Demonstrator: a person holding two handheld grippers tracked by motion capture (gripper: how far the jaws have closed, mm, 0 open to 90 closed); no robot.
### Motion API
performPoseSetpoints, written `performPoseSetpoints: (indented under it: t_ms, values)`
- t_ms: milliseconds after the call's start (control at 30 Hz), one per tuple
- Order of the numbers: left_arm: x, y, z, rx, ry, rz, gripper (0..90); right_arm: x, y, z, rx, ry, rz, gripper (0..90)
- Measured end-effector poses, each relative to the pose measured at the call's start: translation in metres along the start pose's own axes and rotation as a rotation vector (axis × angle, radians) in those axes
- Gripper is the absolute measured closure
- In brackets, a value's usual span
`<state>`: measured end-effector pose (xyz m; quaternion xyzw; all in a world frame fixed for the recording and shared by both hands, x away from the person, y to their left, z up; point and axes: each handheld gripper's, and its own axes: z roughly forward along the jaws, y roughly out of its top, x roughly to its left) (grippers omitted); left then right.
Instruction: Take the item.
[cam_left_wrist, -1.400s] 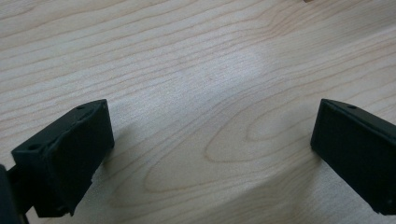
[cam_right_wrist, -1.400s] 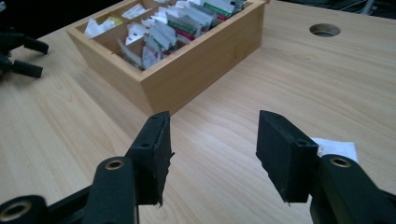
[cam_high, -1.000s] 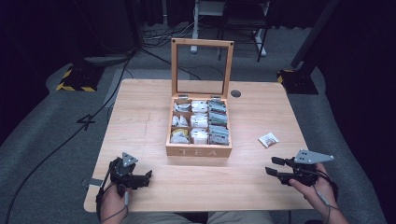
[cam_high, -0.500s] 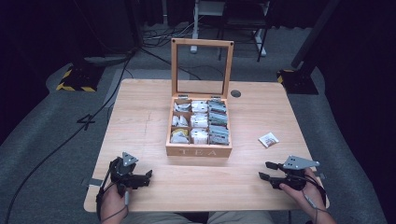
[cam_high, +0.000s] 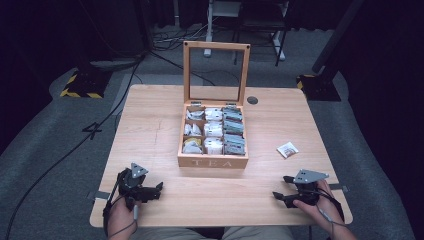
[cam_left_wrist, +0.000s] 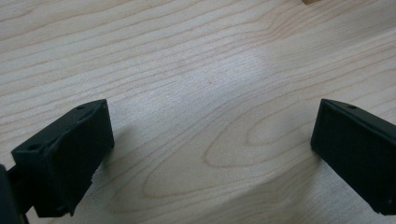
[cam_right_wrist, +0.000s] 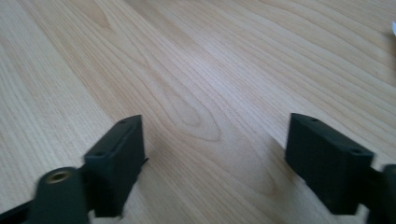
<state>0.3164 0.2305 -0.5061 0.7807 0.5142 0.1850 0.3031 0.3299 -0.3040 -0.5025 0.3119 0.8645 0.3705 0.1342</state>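
A wooden box marked TEA stands mid-table, its glass lid propped upright, with several tea bags in its compartments. One loose tea bag lies on the table to the box's right. My left gripper rests near the front left edge. In its own view its jaws are open over bare wood. My right gripper sits low by the front right edge. Its jaws have just been opening and stand wide with nothing between them.
The wooden table has a round cable hole behind the box. Beyond the far edge, cables, a yellow-and-black striped base and stand legs sit on the grey floor.
My right gripper has sunk toward the tabletop and its jaws have spread wider. The left gripper has kept still.
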Motion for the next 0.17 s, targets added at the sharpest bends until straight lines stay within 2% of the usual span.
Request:
performPoseSetpoints:
  t_ms: [67, 167]
  values:
    - [-0.0003, 0.0003, 0.0004, 0.001, -0.001, -0.005, 0.0, 0.0029, 0.0003, 0.0038, -0.002, -0.002, 0.004, 8.2]
    - [-0.0003, 0.0009, 0.0009, 0.001, 0.001, -0.009, 0.0, 0.0032, 0.0009, 0.0048, 0.002, 0.001, -0.003, 7.2]
